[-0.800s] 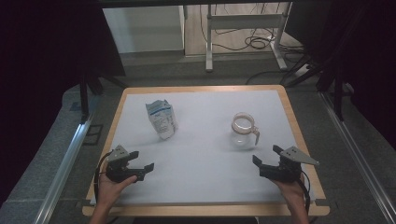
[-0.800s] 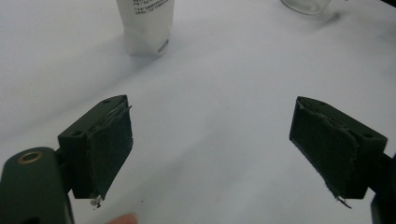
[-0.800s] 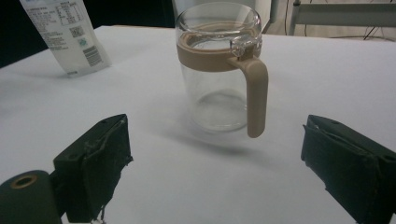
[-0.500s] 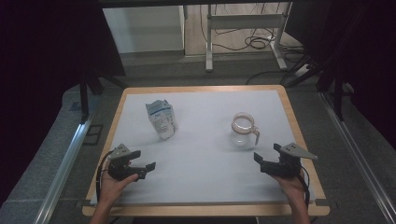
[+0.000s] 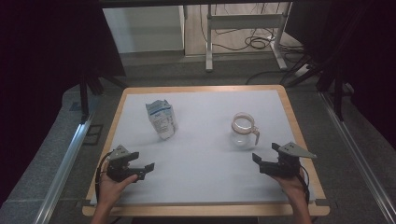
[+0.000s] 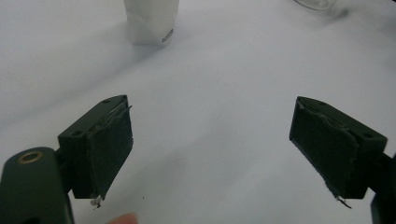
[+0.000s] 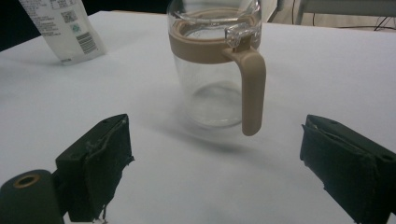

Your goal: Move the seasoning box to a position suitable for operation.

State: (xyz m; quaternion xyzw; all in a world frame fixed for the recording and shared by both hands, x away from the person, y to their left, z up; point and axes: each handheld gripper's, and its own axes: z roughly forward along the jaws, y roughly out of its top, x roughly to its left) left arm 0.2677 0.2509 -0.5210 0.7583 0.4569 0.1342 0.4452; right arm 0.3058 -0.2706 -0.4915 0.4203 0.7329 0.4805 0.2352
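A clear glass jug point(image 5: 243, 130) with a tan collar and tan handle stands upright on the right half of the white tabletop point(image 5: 201, 154); it looks empty in the right gripper view, where its handle point(image 7: 252, 88) faces the camera. On the left half, well apart from it, a white carton point(image 5: 161, 119) with blue print stands leaning slightly, its top closed, so what it holds cannot be told.

The left hand-held gripper point(image 5: 142, 170) rests low over the near left part of the tabletop, jaws wide apart with nothing between them, pointing toward the middle of the surface. The right hand-held gripper point(image 5: 264, 157) sits near the right front corner, jaws likewise spread and empty, aimed at the jug, which is near but not touched.

A wooden rim point(image 5: 293, 119) frames the white surface on all four sides. A broad bare stretch lies between the two hands and in front of both containers; the jug and carton each stand well in from the edges.

Count: one jug, one carton, two hand-held grippers, two hands.
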